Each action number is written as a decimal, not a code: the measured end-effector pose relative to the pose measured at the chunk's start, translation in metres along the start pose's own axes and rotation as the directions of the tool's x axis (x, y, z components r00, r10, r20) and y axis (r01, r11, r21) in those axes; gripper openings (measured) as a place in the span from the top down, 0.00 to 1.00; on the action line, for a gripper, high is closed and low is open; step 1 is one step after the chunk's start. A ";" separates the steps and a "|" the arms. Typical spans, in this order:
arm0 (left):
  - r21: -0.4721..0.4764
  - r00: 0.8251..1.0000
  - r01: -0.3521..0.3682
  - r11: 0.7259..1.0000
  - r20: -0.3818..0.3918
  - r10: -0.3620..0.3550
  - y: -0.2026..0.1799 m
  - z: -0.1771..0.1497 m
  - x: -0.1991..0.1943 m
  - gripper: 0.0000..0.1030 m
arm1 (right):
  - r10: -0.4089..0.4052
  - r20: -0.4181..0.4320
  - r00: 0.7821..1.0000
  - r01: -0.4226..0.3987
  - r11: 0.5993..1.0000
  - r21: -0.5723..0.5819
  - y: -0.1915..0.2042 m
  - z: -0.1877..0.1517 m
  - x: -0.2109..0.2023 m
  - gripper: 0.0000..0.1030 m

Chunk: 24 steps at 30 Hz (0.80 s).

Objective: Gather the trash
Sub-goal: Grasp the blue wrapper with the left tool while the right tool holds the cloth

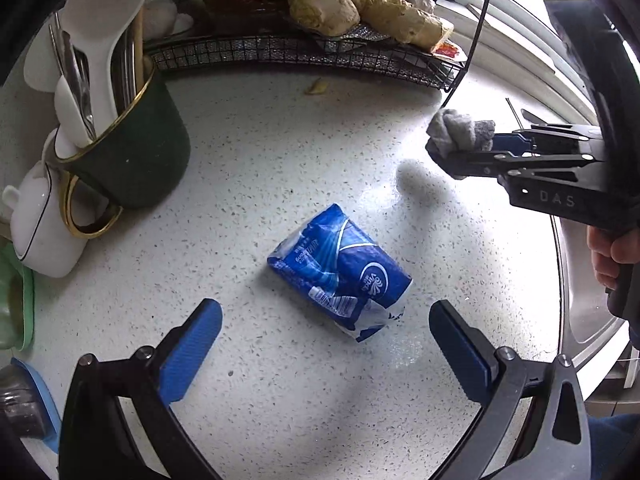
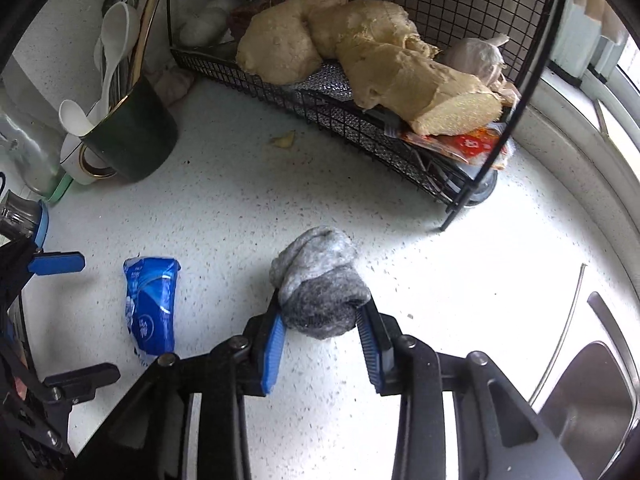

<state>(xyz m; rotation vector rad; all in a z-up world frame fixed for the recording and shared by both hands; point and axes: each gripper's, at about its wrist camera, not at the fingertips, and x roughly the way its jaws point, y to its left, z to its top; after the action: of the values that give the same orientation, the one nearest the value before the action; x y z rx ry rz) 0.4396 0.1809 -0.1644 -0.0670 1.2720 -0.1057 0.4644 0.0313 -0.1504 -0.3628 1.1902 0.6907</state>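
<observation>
A blue tissue packet (image 1: 340, 274) lies on the white speckled counter (image 1: 280, 160), just ahead of my left gripper (image 1: 326, 334), which is open and empty with the packet near its jaws. The packet also shows in the right wrist view (image 2: 152, 304). My right gripper (image 2: 322, 318) is shut on a grey crumpled wad (image 2: 318, 284) and holds it above the counter. From the left wrist view the right gripper (image 1: 452, 152) and the wad (image 1: 460, 132) sit at the right. A small yellow scrap (image 1: 317, 87) lies near the rack.
A black wire rack (image 2: 360, 128) with ginger (image 2: 360, 52) and a red packet (image 2: 468, 146) stands at the back. A dark green mug (image 1: 136, 152) with spoons and a white cup (image 1: 44, 224) stand at the left. A steel sink (image 2: 592, 400) is at the right.
</observation>
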 end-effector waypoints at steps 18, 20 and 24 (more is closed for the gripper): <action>0.184 0.999 -0.002 0.983 -0.046 0.011 -0.020 0.026 0.053 0.03 | -0.030 -0.016 0.999 0.031 0.994 0.101 -0.051 -0.091 -0.062 0.69; 0.203 0.998 -0.004 0.979 -0.059 0.016 -0.020 0.027 0.060 0.10 | -0.028 -0.021 0.999 0.031 0.994 0.109 -0.054 -0.091 -0.062 0.69; 0.243 0.999 -0.014 0.970 -0.048 0.027 -0.024 0.027 0.062 0.13 | -0.030 -0.020 0.999 0.032 0.993 0.116 -0.062 -0.087 -0.069 0.69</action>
<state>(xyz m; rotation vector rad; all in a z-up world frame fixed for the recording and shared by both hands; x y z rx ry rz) 0.4827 0.1497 -0.2125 0.1602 1.3015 -0.2457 0.4287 -0.0877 -0.1226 -0.2892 1.2337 0.5894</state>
